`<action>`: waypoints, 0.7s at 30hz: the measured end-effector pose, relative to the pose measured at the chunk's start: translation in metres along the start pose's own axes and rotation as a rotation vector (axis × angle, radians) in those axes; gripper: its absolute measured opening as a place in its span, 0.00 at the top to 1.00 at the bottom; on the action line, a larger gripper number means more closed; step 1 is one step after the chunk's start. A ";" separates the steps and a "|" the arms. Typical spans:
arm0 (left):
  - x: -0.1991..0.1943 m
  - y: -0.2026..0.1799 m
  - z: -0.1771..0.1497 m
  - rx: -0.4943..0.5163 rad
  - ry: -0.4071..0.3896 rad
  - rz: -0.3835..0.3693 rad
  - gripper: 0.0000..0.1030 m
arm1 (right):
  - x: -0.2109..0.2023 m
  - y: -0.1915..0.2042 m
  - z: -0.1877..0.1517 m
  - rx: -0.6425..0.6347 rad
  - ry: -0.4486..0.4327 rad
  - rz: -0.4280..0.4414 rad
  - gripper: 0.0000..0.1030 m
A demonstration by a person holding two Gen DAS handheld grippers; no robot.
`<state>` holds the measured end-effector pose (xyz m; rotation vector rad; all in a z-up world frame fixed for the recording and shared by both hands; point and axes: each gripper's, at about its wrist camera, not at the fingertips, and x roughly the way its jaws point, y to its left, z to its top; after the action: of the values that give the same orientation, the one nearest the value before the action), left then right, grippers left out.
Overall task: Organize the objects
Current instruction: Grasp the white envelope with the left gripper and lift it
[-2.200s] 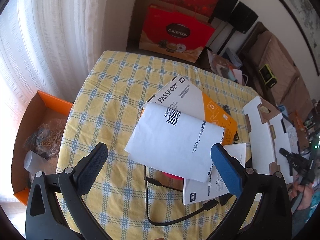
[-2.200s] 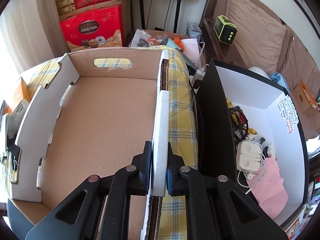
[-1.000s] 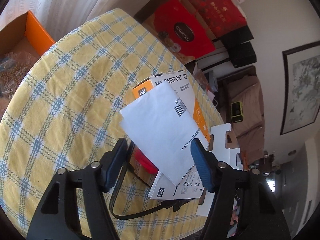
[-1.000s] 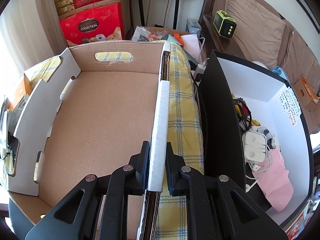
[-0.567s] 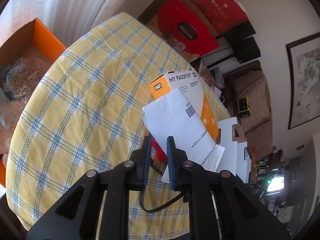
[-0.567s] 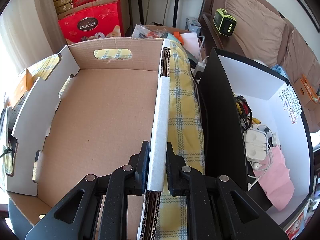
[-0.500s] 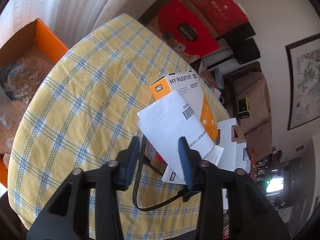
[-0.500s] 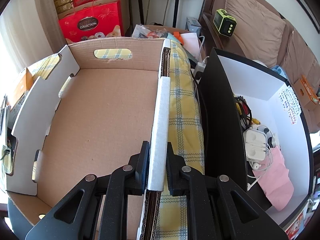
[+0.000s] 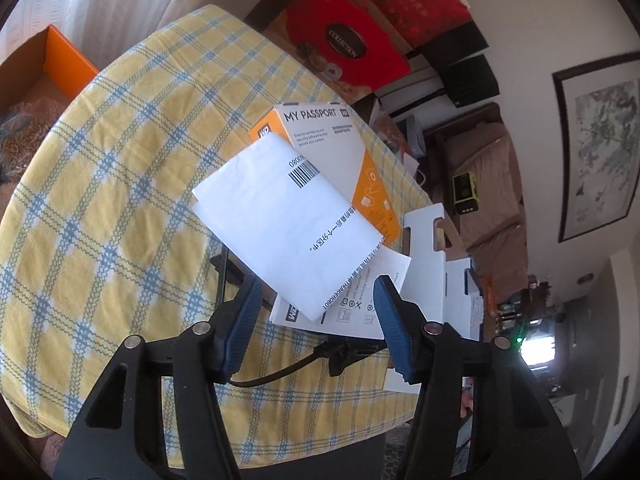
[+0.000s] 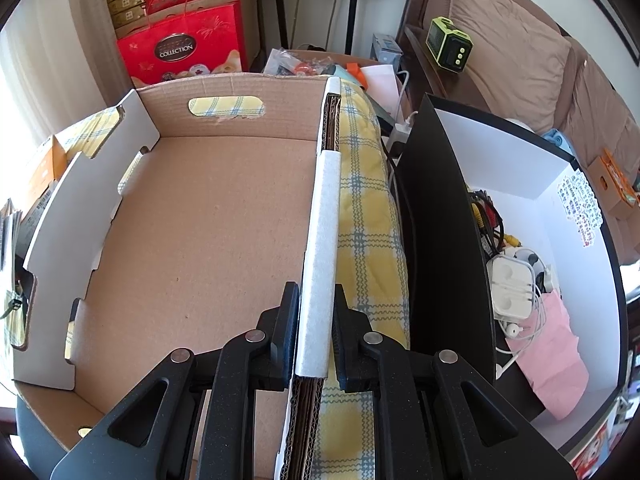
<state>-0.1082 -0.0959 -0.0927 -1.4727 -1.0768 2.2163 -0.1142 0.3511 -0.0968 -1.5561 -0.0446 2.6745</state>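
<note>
1. Nearest to you in the right wrist view, your right gripper has its fingers pressed onto the white-edged side wall of the cardboard box, pinching that wall between them.
2. Just past the fingers, the floor of the cardboard box is bare. Nothing has been put into it yet, so the sorting looks barely begun.
3. Nearest in the left wrist view, your left gripper has its blue fingers partly spread and opening a little. The near corner of the white folded paper lies between them, but the pads do not press on it and nothing is held.
4. Under that paper, a second printed sheet and a black cable lie on the yellow checked tabletop.
5. A little farther, the orange and white "My Passport" box lies partly beneath the folded paper, its far end showing.
6. To the right of this pile, the white wall of the cardboard box stands just beside the papers.
7. Judged from this, all the loose things remain to be lifted into the box: the papers, the boxed drive and the cable.
8. Farthest off, red gift boxes stand by the wall, apart from the work.
</note>
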 end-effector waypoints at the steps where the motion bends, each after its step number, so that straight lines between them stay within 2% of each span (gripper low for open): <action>1: 0.003 0.000 -0.001 -0.004 0.011 -0.002 0.49 | 0.000 0.000 0.000 0.002 0.000 0.001 0.87; 7: 0.014 0.005 -0.001 -0.051 0.049 -0.015 0.49 | 0.000 0.000 -0.001 0.003 0.000 0.003 0.87; 13: 0.019 0.018 0.004 -0.114 0.017 -0.041 0.49 | 0.000 -0.001 -0.002 0.006 -0.002 0.003 0.87; 18: 0.018 0.017 0.003 -0.108 -0.022 -0.027 0.76 | 0.000 -0.002 -0.002 0.007 -0.002 0.002 0.87; 20: 0.015 0.017 0.002 -0.096 -0.046 -0.012 0.89 | 0.000 -0.001 -0.002 0.007 -0.002 0.003 0.87; 21: 0.014 0.016 0.002 -0.092 -0.057 -0.009 0.92 | 0.000 -0.001 -0.002 0.006 -0.002 0.003 0.87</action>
<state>-0.1130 -0.0998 -0.1135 -1.4454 -1.2163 2.2429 -0.1129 0.3523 -0.0978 -1.5527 -0.0338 2.6764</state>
